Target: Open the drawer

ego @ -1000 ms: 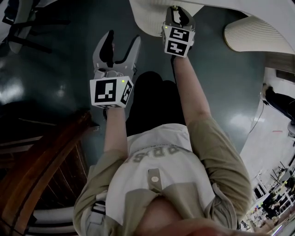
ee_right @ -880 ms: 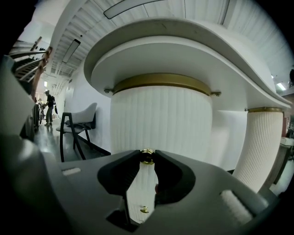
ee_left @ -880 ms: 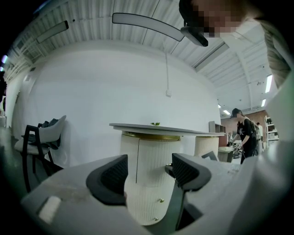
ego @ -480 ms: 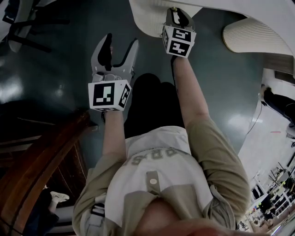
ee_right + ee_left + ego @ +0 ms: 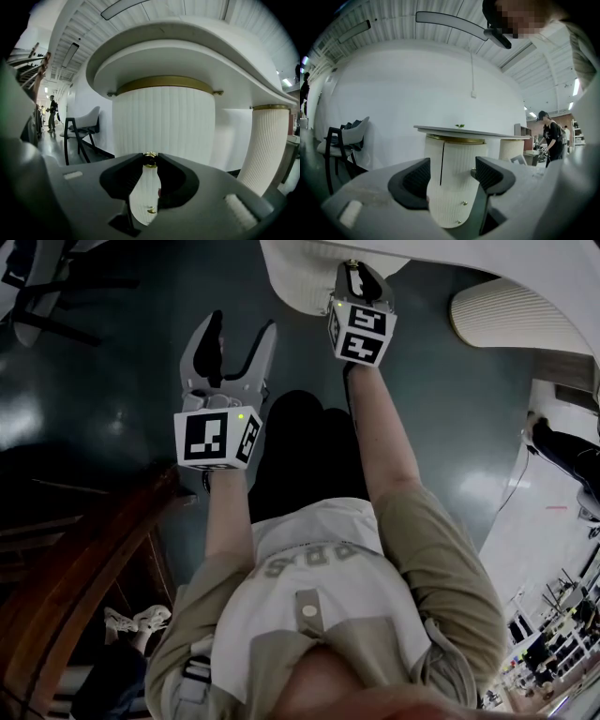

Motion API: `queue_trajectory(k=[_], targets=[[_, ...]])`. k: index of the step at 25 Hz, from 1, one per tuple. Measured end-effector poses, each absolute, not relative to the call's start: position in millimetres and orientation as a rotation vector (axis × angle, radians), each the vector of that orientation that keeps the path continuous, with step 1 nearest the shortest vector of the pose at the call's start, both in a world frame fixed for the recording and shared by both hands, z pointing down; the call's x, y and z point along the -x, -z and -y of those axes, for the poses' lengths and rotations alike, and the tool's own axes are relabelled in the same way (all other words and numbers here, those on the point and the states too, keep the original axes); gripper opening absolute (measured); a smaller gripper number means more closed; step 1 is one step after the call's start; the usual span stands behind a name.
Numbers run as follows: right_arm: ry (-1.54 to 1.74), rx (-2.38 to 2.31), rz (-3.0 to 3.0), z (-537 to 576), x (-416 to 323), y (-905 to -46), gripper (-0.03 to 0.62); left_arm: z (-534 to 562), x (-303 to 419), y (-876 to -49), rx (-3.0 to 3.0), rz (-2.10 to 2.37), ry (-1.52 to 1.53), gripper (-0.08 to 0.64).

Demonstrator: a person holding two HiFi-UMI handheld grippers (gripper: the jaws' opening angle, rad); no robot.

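Reaching forward at arm's length, right claw (image 5: pixel 360 268) clamped on brass knob (image 5: pixel 150 160); left claw (image 5: pixel 242 329) agape alongside.

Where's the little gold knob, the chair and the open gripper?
gold knob (image 5: pixel 150 160): right gripper view, its round head at the jaw tips.
chair (image 5: pixel 87 119): right gripper view, its pale seat back.
left gripper (image 5: pixel 242 324): head view, midway between its fingertips.

We record the ribbed pedestal (image 5: pixel 164 126) as matt white with fine vertical fluting, capped by a brass-coloured metal band (image 5: pixel 164 84) with a soft sheen. The knob (image 5: pixel 150 159) looks like polished brass-coloured metal. The left gripper (image 5: pixel 450 174) and right gripper (image 5: pixel 150 164) have matt grey plastic bodies; the pads (image 5: pixel 412 180) are black, ribbed and rubbery. The floor (image 5: pixel 112 399) is dark and glossy, reflecting light.
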State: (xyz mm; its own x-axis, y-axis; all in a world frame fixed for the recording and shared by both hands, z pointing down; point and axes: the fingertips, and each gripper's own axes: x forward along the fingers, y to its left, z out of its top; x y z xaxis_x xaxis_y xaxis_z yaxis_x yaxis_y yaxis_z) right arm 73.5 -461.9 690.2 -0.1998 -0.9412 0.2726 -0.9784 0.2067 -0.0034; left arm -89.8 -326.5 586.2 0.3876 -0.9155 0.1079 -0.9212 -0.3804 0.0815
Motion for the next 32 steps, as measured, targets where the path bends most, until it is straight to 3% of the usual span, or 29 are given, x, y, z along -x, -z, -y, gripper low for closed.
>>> queue_trajectory(k=[10, 32], targets=[[-0.226, -1.811, 2.297, 414, -74, -692, 0.103, 321, 89, -582, -2.494, 1.691, -0.065, 0.308], [-0.373, -1.688, 2.199, 343, -74, -709, 0.103, 307, 82, -484, -2.492, 1.711, -0.026, 0.308]])
